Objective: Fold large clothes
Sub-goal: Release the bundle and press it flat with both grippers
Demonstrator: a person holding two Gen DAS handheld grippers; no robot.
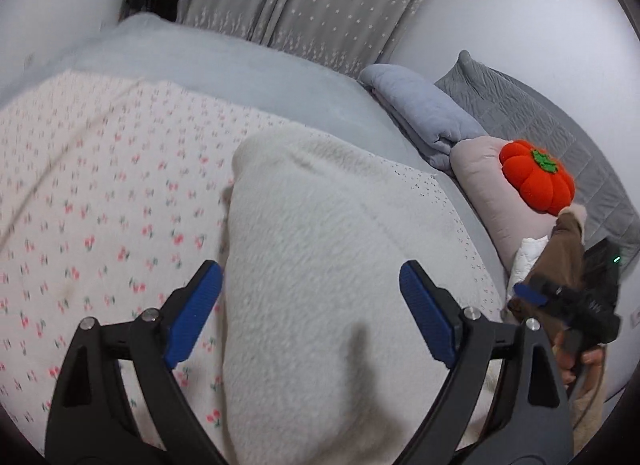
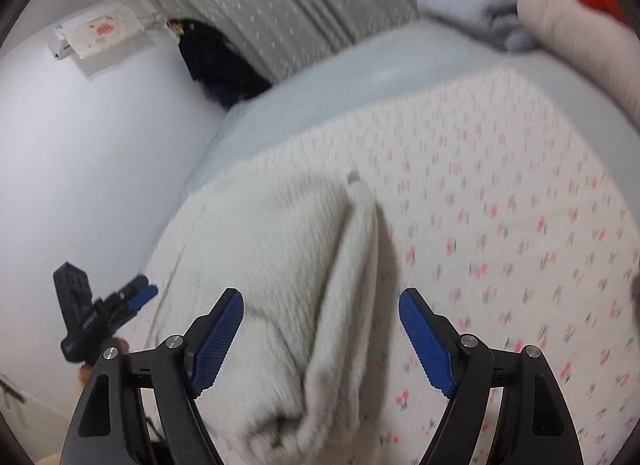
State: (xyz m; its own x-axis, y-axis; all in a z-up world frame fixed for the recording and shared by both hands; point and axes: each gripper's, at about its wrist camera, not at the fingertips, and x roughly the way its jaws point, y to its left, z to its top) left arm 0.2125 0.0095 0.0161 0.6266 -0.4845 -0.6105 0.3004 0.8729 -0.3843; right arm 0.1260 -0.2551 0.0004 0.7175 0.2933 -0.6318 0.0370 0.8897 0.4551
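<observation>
Fleece garment [image 1: 320, 285], white and already doubled into a thick bundle, is lying on the cherry-print sheet [image 1: 100, 205] near the bed's edge, and I am hovering both tools over it with nothing gripped, likely lining up another fold. My left gripper [image 1: 310, 317] and right gripper [image 2: 320, 341] are both gaping wide. Folded bedding [image 1: 424, 113] and a pumpkin cushion [image 1: 536, 177] are crowding the headboard end, well apart from the bundle.

1. Lighting: soft, even and cool; no glare.
2. Shadows: a dark soft patch on the fluffy white folded garment [image 1: 320, 265].
3. Blur: motion smear on the cherry-print pink bedspread [image 2: 500, 205], right wrist view.
4. Distortion: fisheye bending, black vignette corners.
</observation>
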